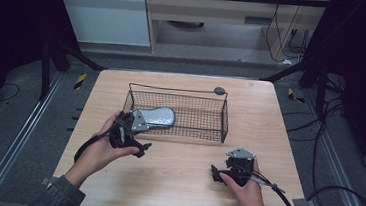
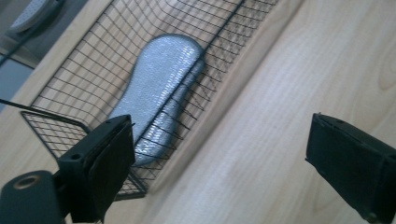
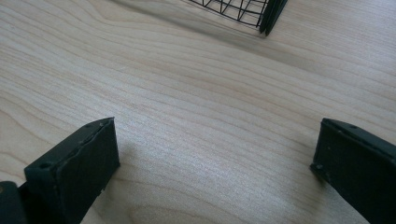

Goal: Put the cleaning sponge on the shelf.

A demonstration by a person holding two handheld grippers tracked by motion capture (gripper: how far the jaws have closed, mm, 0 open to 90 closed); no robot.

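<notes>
A black wire basket stands on the middle of the wooden table. Inside it, at its left end, lies a flat silver-grey sole-shaped piece. My left gripper is held just in front of the basket's near left corner, open, with nothing between its jaws. My right gripper rests low over bare wood at the front right, open and empty. The basket's corner lies ahead of it.
A small dark round disc sits by the basket's back rim. Bare wood lies in front of the basket between the two grippers. Cables trail off the table's front right onto the dark floor. Black frame legs stand behind the table.
</notes>
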